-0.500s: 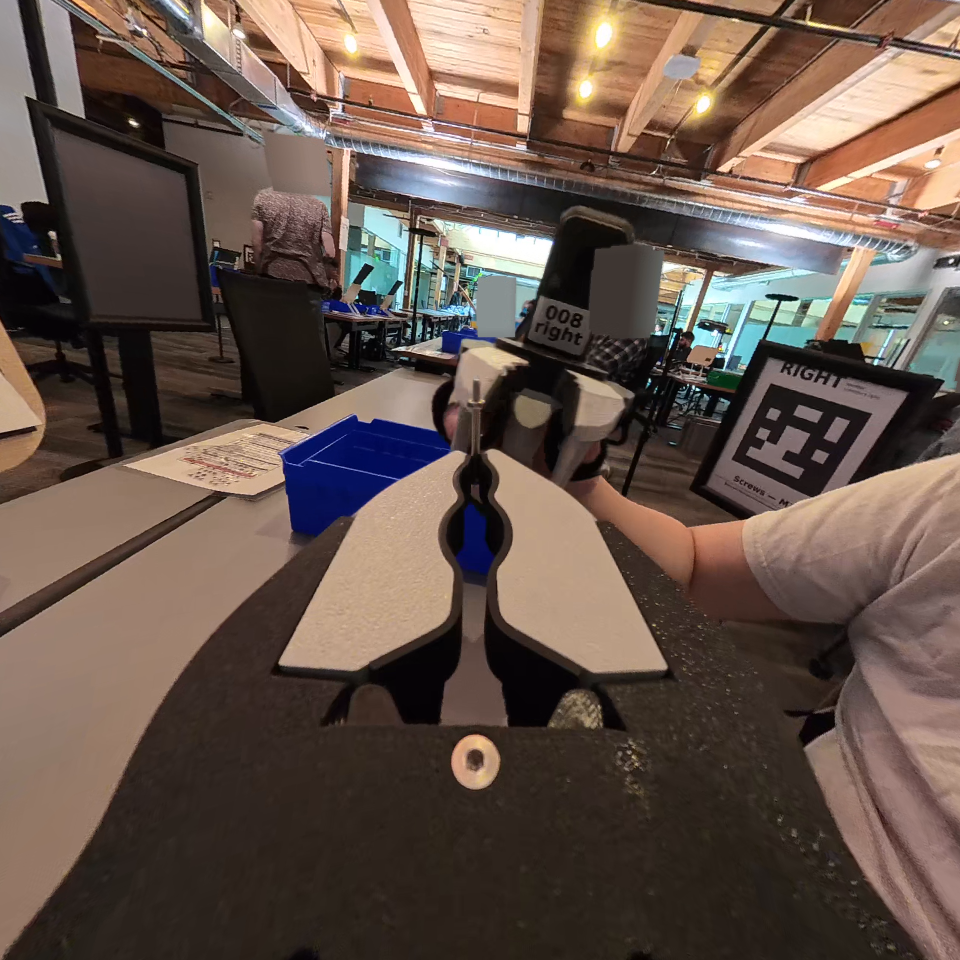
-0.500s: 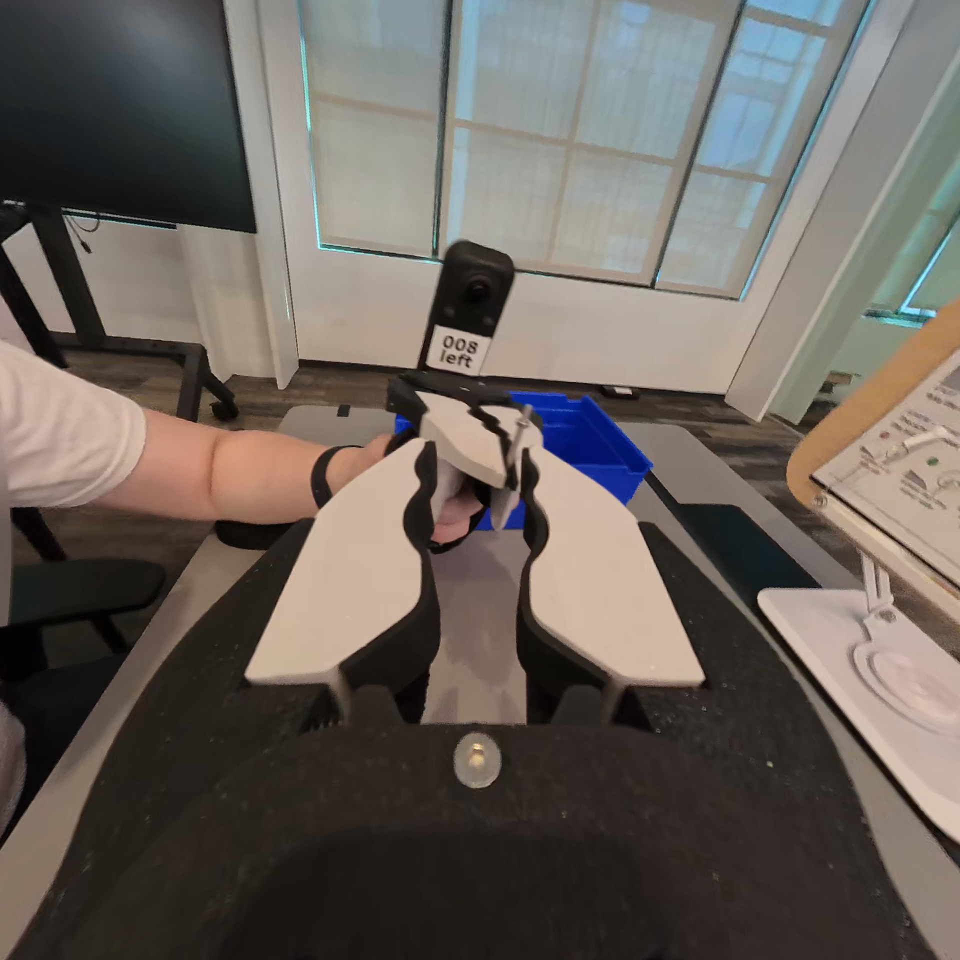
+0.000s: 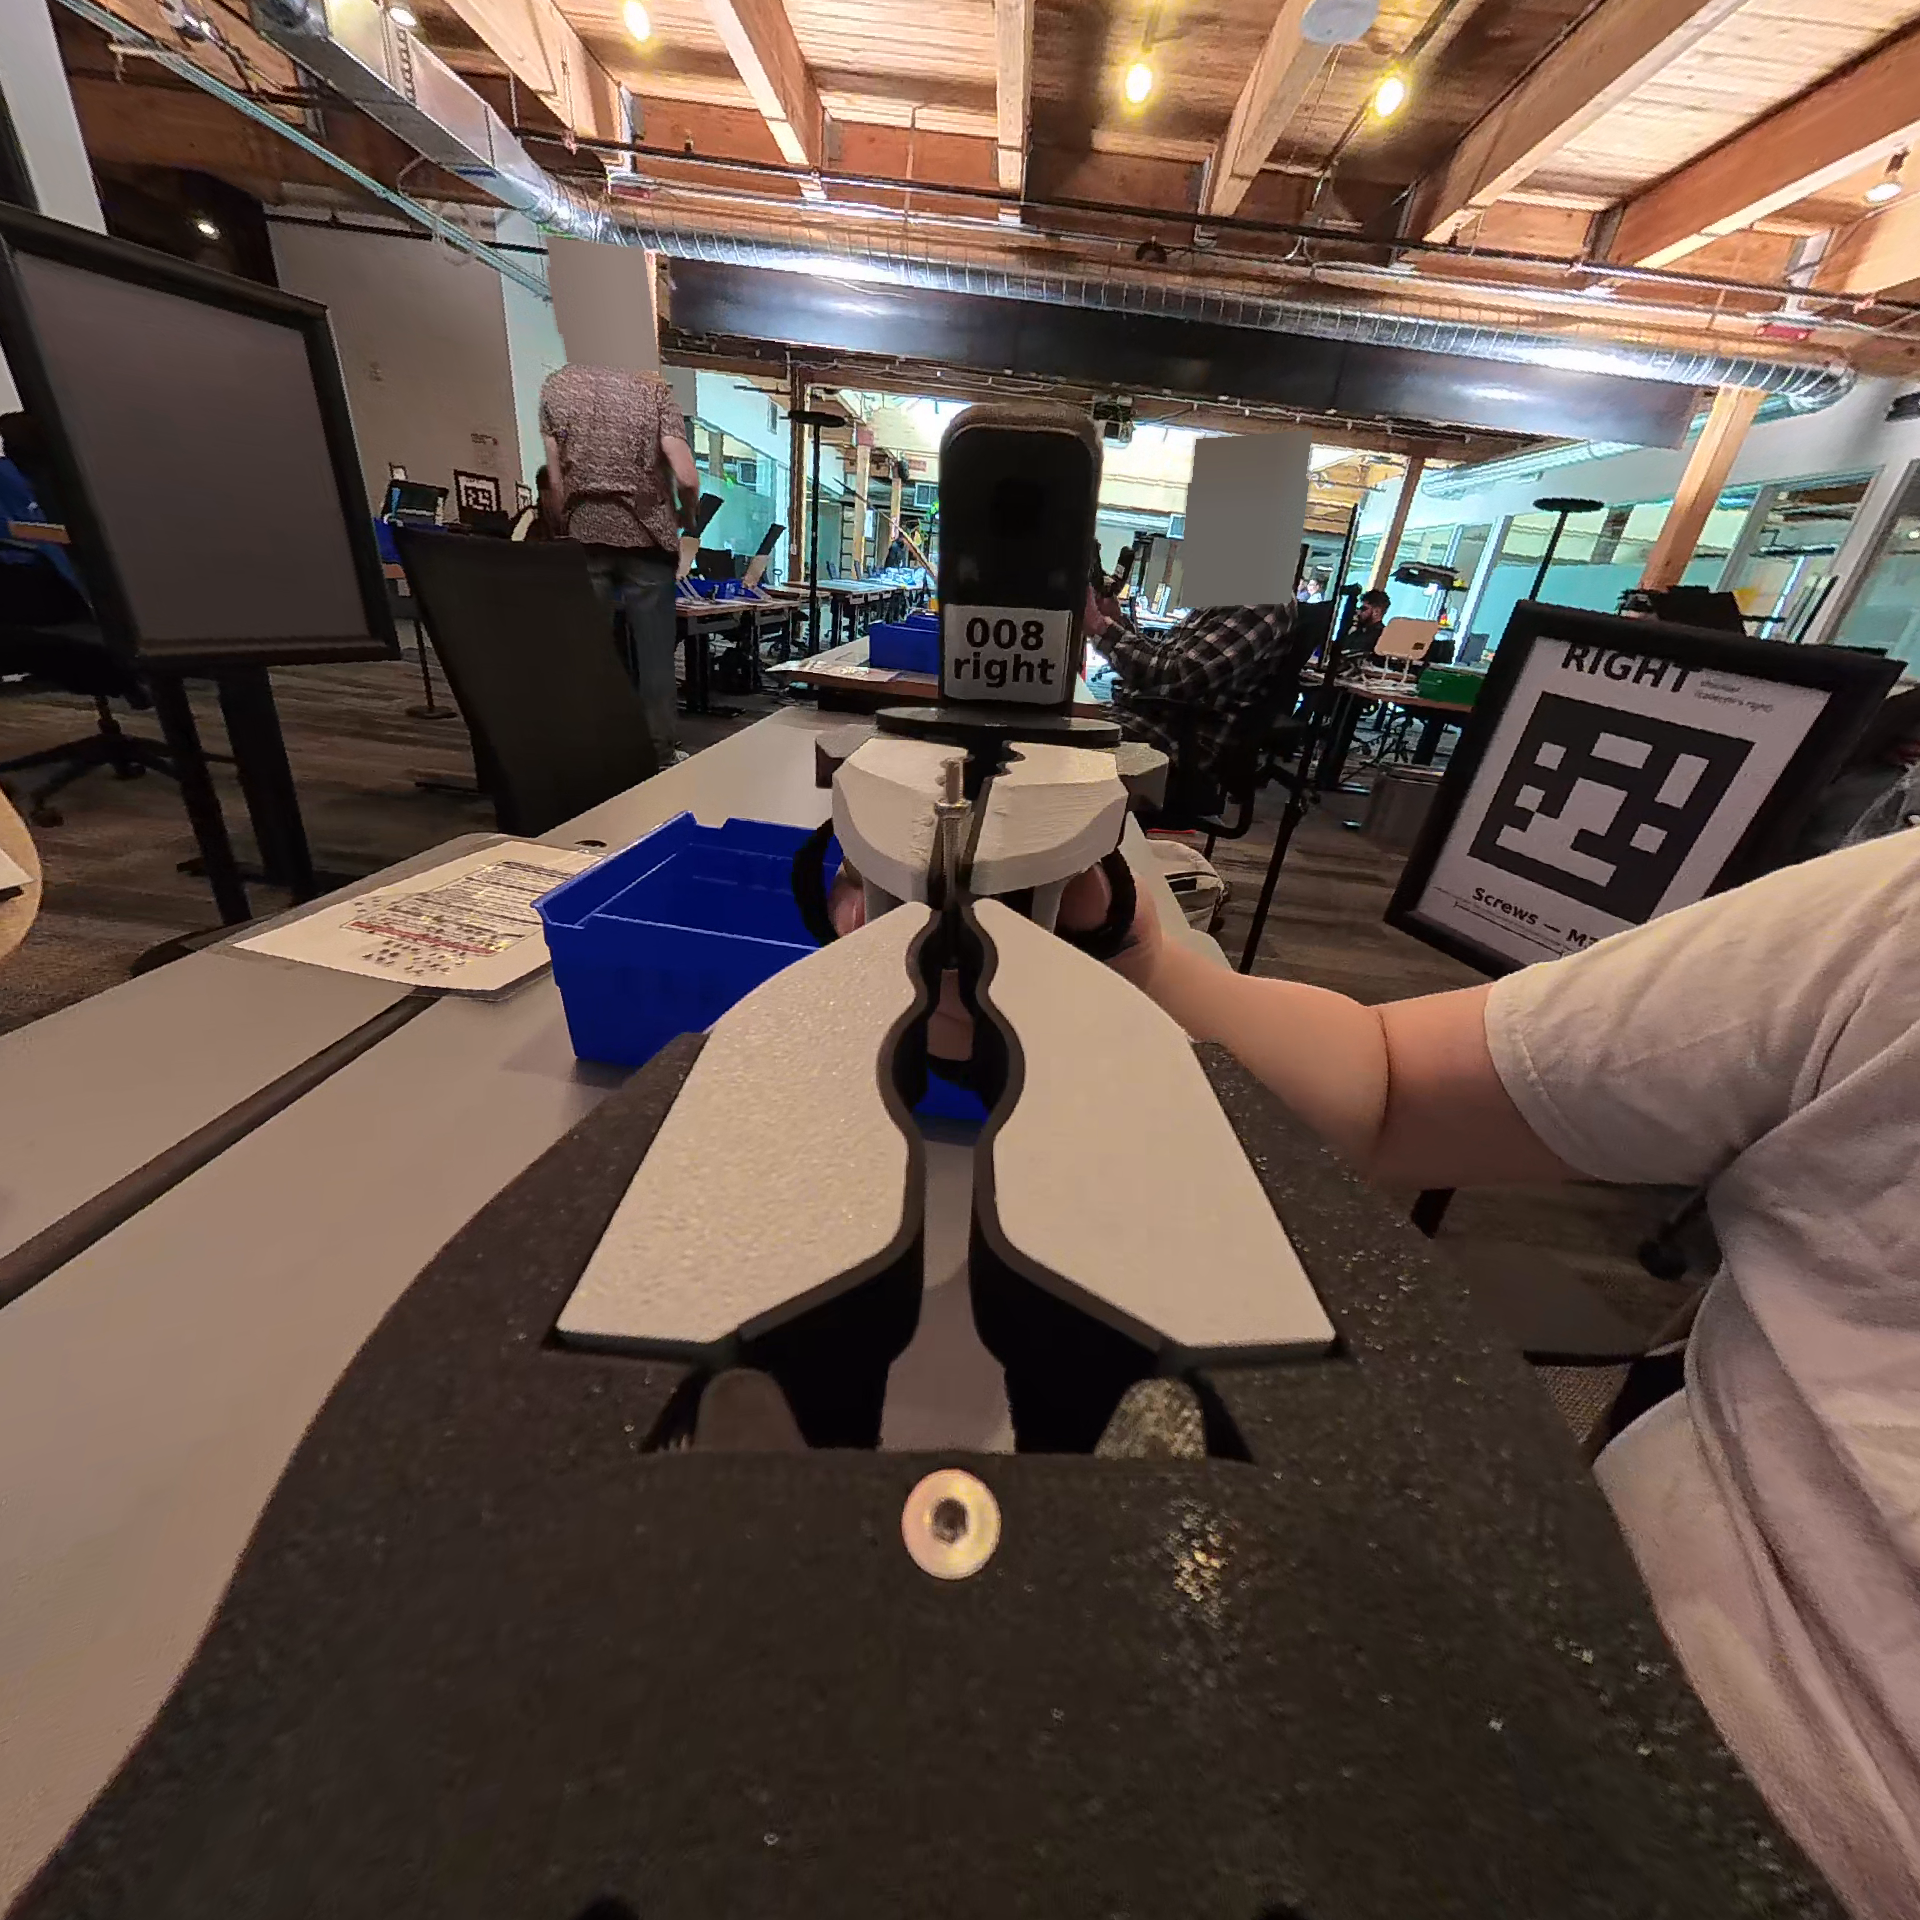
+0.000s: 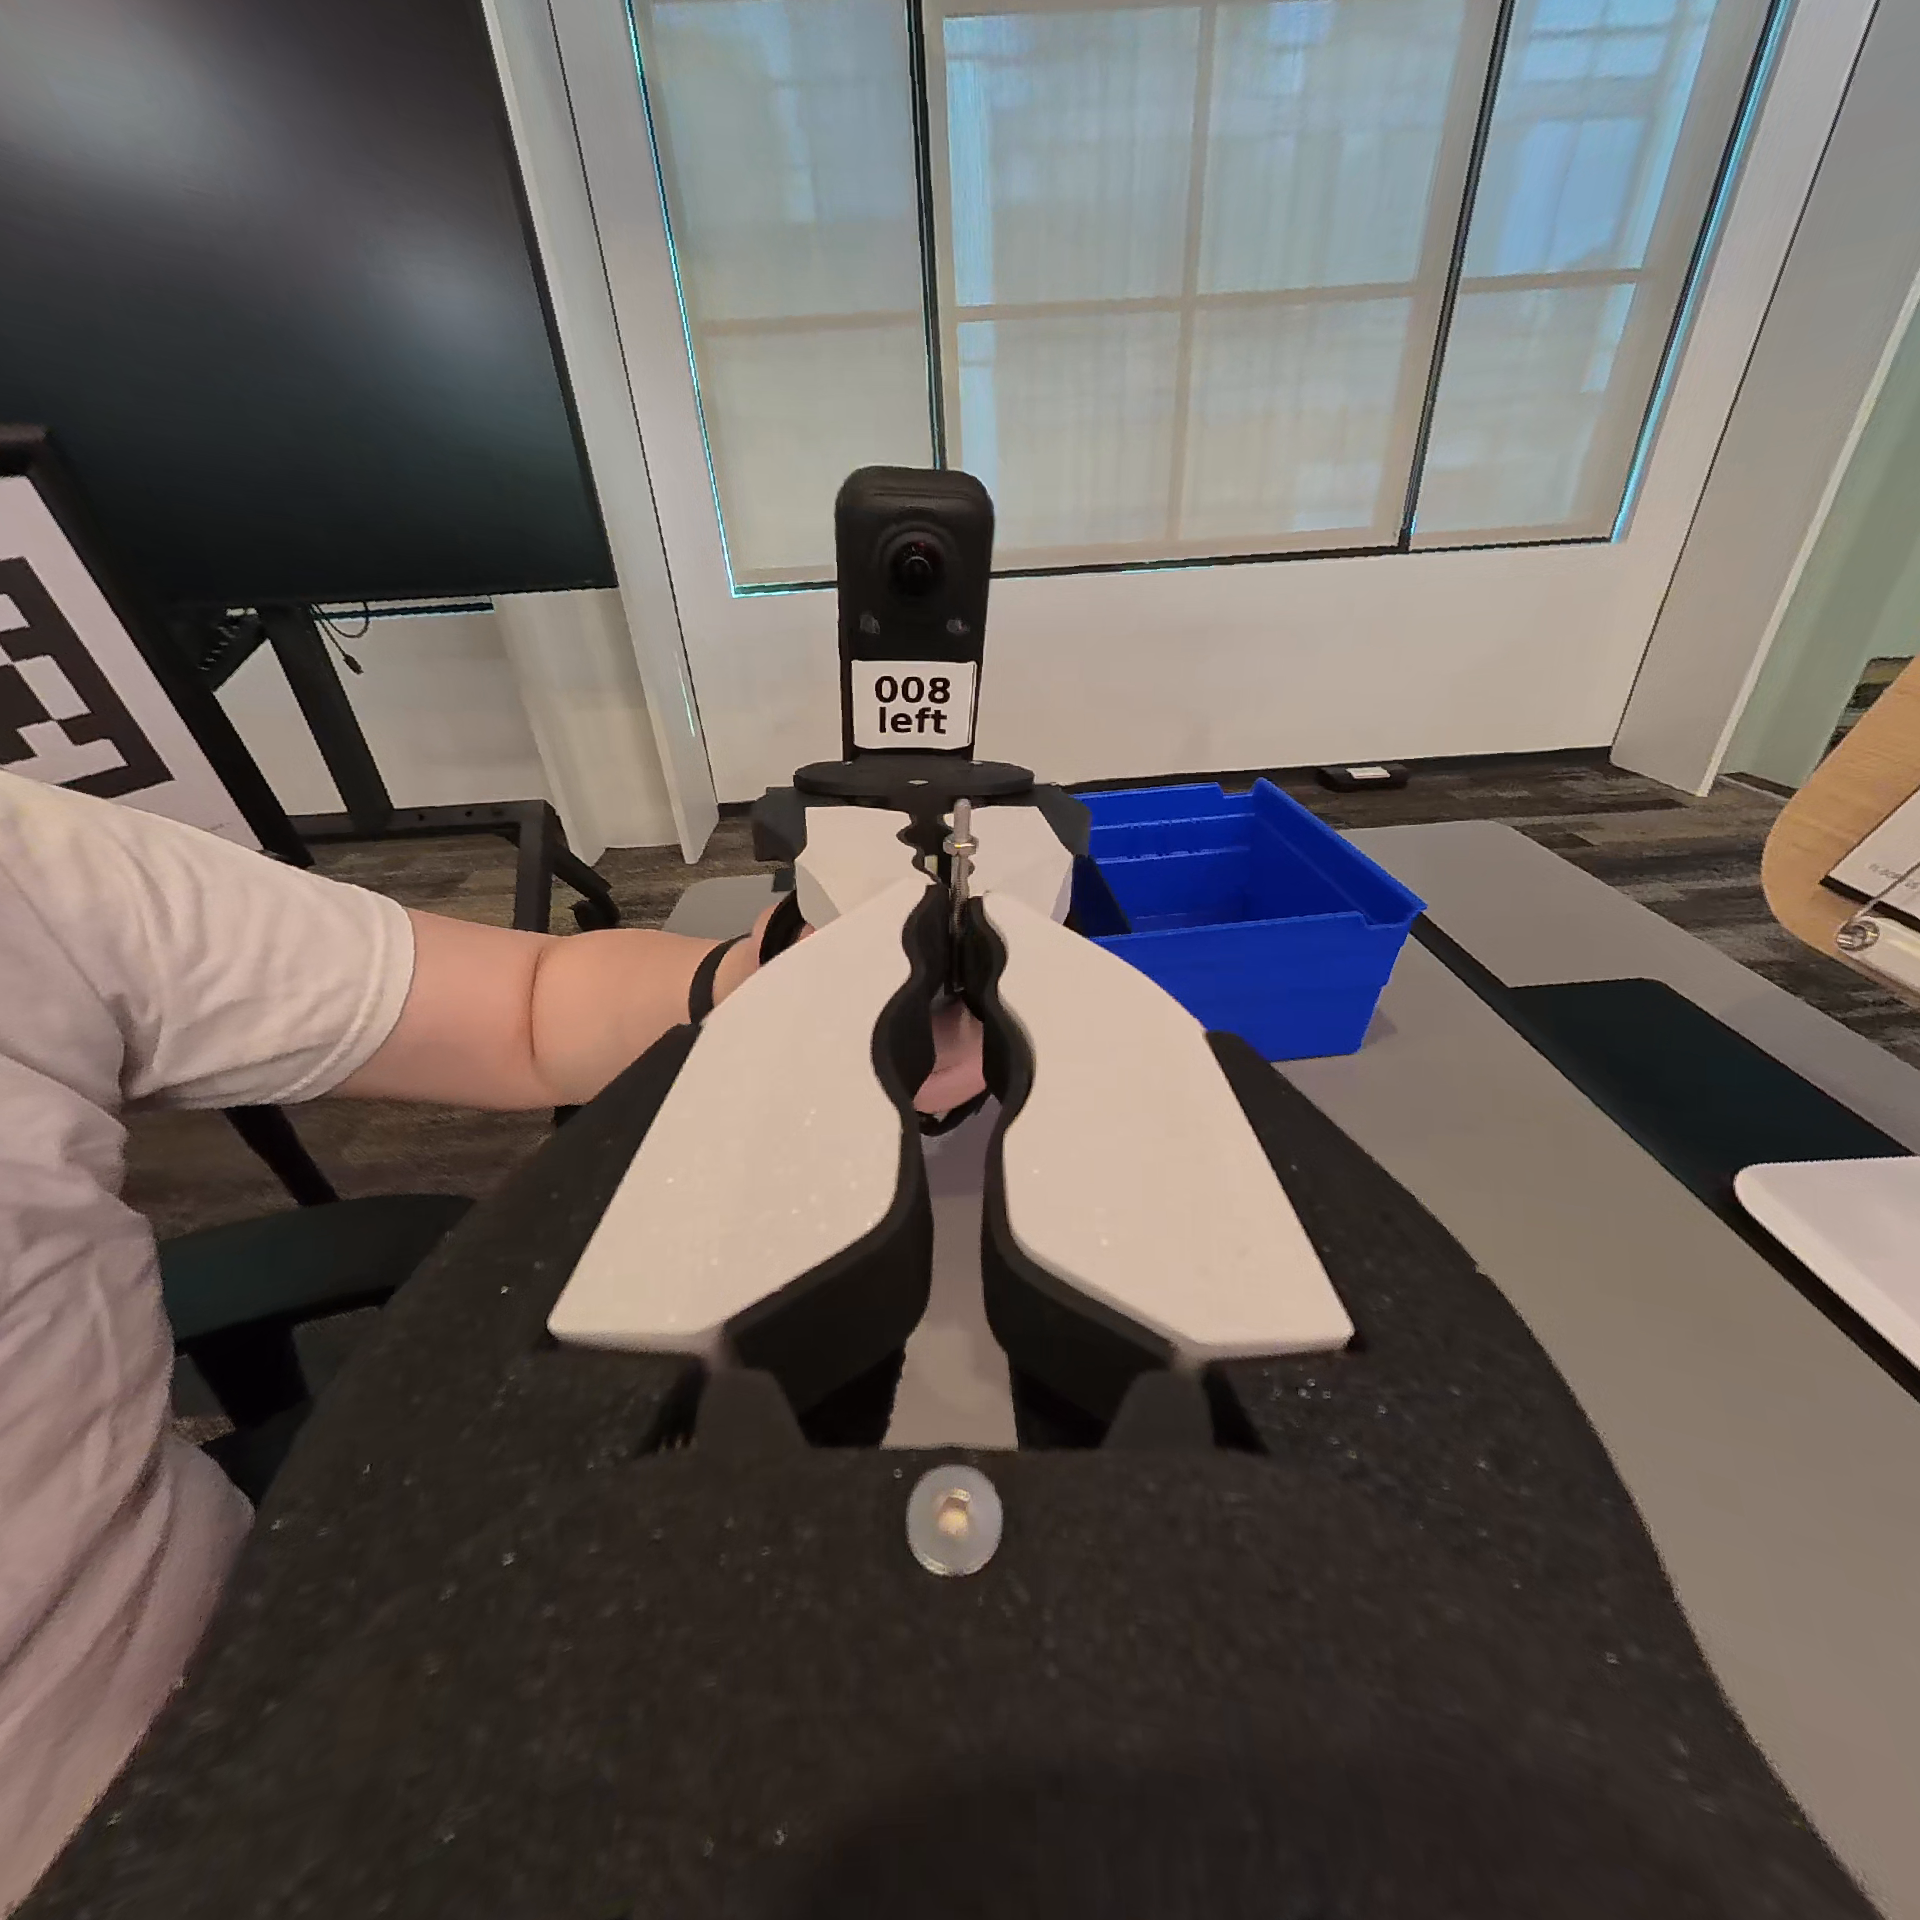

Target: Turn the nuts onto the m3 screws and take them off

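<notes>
An M3 screw (image 3: 949, 852) with a nut (image 3: 949, 814) threaded near its top is held upright, clenched at its lower end between the left gripper (image 3: 948, 920) fingertips, the right gripper (image 4: 954, 906) fingertips being closed around the same shaft, near a blue bin (image 4: 1247, 914).

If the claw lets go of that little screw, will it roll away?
Probably. The screw is thin, round metal, so it would likely roll on the smooth grey table. It looks stiff and light, and easy to drop. The nut on it might slow the rolling.
</notes>
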Demonstrator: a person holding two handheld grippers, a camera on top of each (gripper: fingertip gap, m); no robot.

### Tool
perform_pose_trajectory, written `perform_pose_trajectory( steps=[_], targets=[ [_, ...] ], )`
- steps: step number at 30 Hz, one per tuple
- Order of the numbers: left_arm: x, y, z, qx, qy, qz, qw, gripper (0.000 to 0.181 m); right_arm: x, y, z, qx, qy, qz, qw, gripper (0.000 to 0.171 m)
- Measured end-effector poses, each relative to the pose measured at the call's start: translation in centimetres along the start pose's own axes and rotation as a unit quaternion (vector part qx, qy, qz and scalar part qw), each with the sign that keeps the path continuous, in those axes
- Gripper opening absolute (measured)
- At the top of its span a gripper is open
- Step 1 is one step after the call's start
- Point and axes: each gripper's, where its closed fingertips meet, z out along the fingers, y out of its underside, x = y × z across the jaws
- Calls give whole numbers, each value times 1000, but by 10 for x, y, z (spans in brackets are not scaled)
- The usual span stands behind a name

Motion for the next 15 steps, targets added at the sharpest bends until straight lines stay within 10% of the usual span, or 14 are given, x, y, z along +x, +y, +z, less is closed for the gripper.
perform_pose_trajectory(
  steps=[15],
  targets=[
    [-11,1,-1,-6,-33,6,999,31,12,-7,-11,56,-33,86,994,3]
  ],
)
